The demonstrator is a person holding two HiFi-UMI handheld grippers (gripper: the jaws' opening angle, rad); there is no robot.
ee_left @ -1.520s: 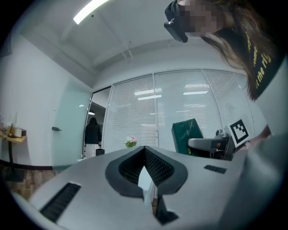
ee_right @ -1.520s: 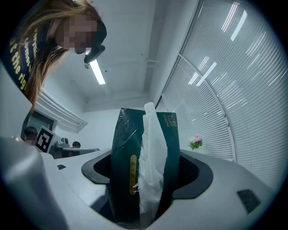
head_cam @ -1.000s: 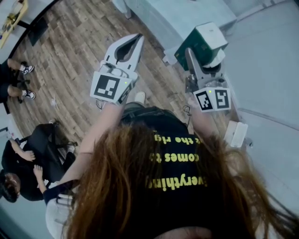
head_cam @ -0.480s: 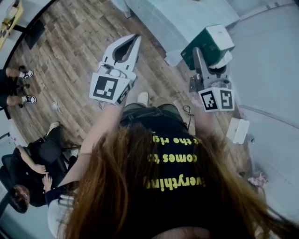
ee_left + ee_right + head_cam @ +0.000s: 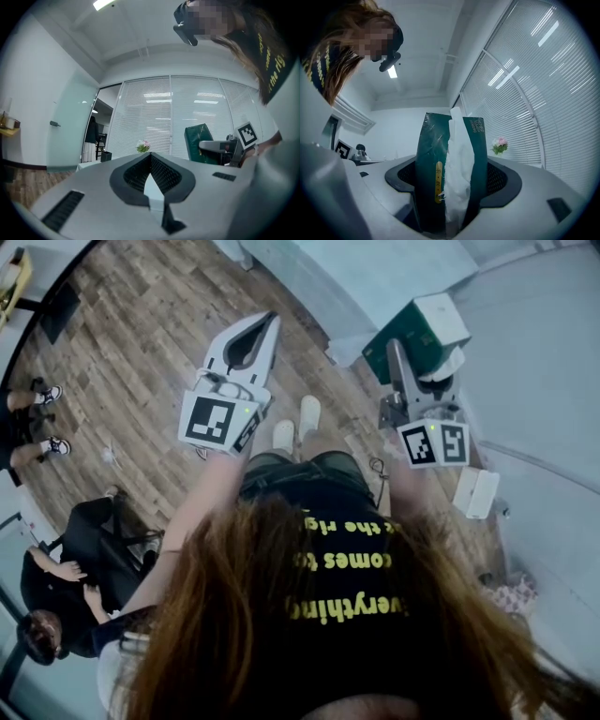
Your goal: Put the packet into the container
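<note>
While clamped on the green packet (image 5: 433, 159), the right gripper (image 5: 451, 199) holds it upright between its jaws, with white tissue spilling from the packet's front.

- Left gripper (image 5: 151, 165): jaws together, nothing between them; held beside the right one, above the wooden floor (image 5: 141, 352).
- Ahead of both tips: pale desk (image 5: 375, 277).
- Container: none identifiable in any view.
- Step, as judged: carry, packet not yet placed.
- Next move calls for finding the container, bringing the packet over its opening, then letting go.
</note>
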